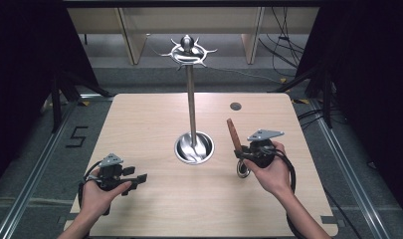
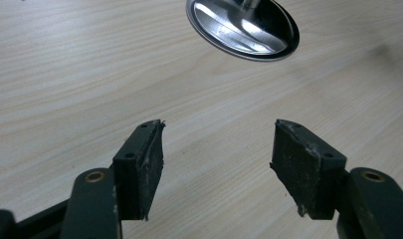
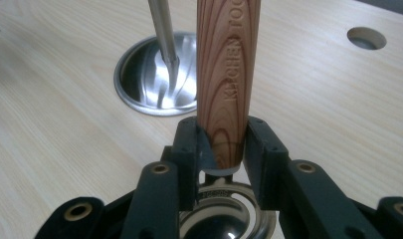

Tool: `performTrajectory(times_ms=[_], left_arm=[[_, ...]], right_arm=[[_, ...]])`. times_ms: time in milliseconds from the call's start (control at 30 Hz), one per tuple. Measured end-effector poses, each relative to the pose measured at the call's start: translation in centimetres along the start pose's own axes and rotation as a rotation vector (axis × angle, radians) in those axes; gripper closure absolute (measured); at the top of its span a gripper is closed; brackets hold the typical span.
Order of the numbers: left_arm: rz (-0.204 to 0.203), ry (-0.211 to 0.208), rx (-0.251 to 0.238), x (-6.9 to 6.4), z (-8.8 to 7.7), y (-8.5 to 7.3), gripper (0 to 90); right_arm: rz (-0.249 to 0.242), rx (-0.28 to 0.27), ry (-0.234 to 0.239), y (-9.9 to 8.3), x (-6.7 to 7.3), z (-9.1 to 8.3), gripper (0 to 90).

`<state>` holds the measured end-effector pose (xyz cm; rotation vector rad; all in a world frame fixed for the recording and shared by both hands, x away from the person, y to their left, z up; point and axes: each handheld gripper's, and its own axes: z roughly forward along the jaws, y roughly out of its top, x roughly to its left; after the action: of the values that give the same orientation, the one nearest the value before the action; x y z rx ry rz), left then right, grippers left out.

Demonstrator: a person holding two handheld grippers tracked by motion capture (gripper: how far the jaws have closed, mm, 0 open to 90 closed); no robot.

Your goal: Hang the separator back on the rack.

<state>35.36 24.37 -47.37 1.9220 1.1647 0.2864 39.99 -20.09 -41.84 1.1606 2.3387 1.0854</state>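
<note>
A metal utensil stand point(image 1: 191, 94), a tall post rising from a round dished base with a ring of hooks at its top, occupies the middle of the wooden table point(image 1: 154, 209) and serves as landmark. To the right of the stand's base, the right gripper point(image 1: 245, 154) is clenched on the lower end of a wooden handle point(image 3: 228, 74) stamped with lettering; the handle stands nearly upright and a small polished metal head point(image 3: 224, 219) hangs below the jaws, close to the tabletop. This kitchen tool point(image 1: 237, 147) looks rigid and light, the wood offering good friction, the polished head likely slippery; the handle is the sensible place to hold. Left of and nearer than the base, the left gripper point(image 1: 134, 179) is released, its jaws spread over bare table.
</note>
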Motion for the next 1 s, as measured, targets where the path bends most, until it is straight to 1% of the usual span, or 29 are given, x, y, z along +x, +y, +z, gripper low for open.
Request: performTrajectory(times_ms=[33, 67, 100, 133, 167, 200, 233, 267, 300, 333, 367, 433, 467, 500, 533, 600, 633, 667, 700, 733, 767, 800, 867, 933, 967, 1000], left_arm=[[0.0, 0.0, 0.0, 0.0, 0.0, 0.0, 36.4], [0.0, 0.0, 0.0, 0.0, 0.0, 0.0, 36.4], [0.001, 0.0, 0.002, 0.1, 0.0, 0.0, 36.4], [-0.011, -0.005, -0.004, 0.0, 0.1, 0.0, 36.4], [-0.011, -0.005, -0.004, 0.0, 0.1, 0.0, 36.4], [-0.011, -0.004, -0.005, 0.0, 0.1, 0.0, 36.4], [-0.008, -0.005, -0.002, 0.0, 0.1, 0.0, 36.4], [0.004, -0.004, 0.006, 0.1, 0.1, 0.1, 36.4], [0.005, -0.004, 0.007, 0.1, 0.1, 0.1, 36.4], [-0.006, -0.005, -0.001, 0.0, 0.1, 0.0, 36.4], [-0.009, -0.005, -0.002, 0.0, 0.1, 0.0, 36.4], [-0.012, -0.004, -0.001, 0.0, 0.1, 0.0, 36.4], [-0.012, -0.003, 0.0, 0.0, 0.1, 0.0, 36.4], [-0.004, 0.0, 0.001, 0.1, 0.1, 0.0, 36.4], [-0.007, 0.0, -0.003, 0.1, 0.1, 0.0, 36.4], [-0.009, -0.002, -0.005, 0.1, 0.0, 0.0, 36.4], [-0.009, -0.002, -0.005, 0.1, 0.0, 0.0, 36.4], [-0.01, -0.001, -0.006, 0.1, 0.0, 0.0, 36.4], [-0.009, -0.003, -0.004, 0.1, 0.0, 0.0, 36.4], [-0.01, -0.002, -0.006, 0.1, 0.0, 0.0, 36.4], [-0.009, -0.002, -0.004, 0.1, 0.0, 0.0, 36.4], [-0.009, -0.004, -0.003, 0.1, 0.0, 0.0, 36.4], [-0.01, -0.004, -0.003, 0.1, 0.0, 0.0, 36.4], [-0.009, -0.005, -0.003, 0.1, 0.0, 0.0, 36.4], [-0.009, -0.004, -0.004, 0.1, 0.0, 0.0, 36.4], [-0.009, -0.003, -0.005, 0.1, 0.0, 0.0, 36.4]], right_arm=[[0.005, -0.004, 0.002, 0.0, 0.1, -0.1, 69.8], [-0.028, -0.034, -0.001, 0.1, -0.1, 0.0, 69.8], [-0.013, -0.035, 0.001, 0.2, 0.0, -0.1, 69.8], [-0.018, -0.038, 0.006, 0.4, 0.0, -0.4, 69.8], [0.003, -0.041, 0.003, 0.5, 0.2, -0.5, 69.8], [0.003, -0.041, 0.003, 0.5, 0.2, -0.5, 69.8], [-0.023, -0.047, 0.005, 0.7, 0.1, -0.6, 69.8], [-0.022, -0.06, 0.005, 0.8, 0.2, -0.6, 69.8], [-0.017, -0.065, 0.004, 1.0, 0.4, -0.8, 69.8], [-0.053, -0.076, 0.006, 1.1, 0.1, -0.8, 69.8], [-0.046, -0.076, 0.008, 1.2, 0.2, -0.8, 69.7], [-0.053, -0.078, 0.008, 1.3, 0.3, -0.8, 69.8], [-0.029, -0.098, 0.009, 1.4, 0.6, -0.9, 69.8], [-0.029, -0.098, 0.009, 1.4, 0.6, -0.9, 69.8], [-0.035, -0.094, 0.017, 1.6, 0.7, -1.2, 69.8], [-0.031, -0.11, 0.012, 1.8, 0.9, -1.3, 69.8], [-0.062, -0.119, 0.017, 2.0, 0.7, -1.5, 69.8], [-0.062, -0.119, 0.017, 2.0, 0.7, -1.5, 69.8], [-0.037, -0.127, 0.011, 2.0, 0.9, -1.6, 69.8], [-0.06, -0.127, 0.018, 2.2, 0.7, -1.7, 69.8], [-0.045, -0.138, 0.017, 2.3, 0.9, -2.0, 69.8], [-0.056, -0.146, 0.016, 2.5, 0.9, -2.1, 69.8], [-0.051, -0.149, 0.017, 2.6, 0.9, -2.3, 69.8], [-0.072, -0.161, 0.012, 2.9, 0.9, -2.6, 69.8], [-0.072, -0.161, 0.012, 2.9, 0.9, -2.6, 69.8], [-0.056, -0.174, 0.018, 3.0, 1.0, -2.7, 69.8]])
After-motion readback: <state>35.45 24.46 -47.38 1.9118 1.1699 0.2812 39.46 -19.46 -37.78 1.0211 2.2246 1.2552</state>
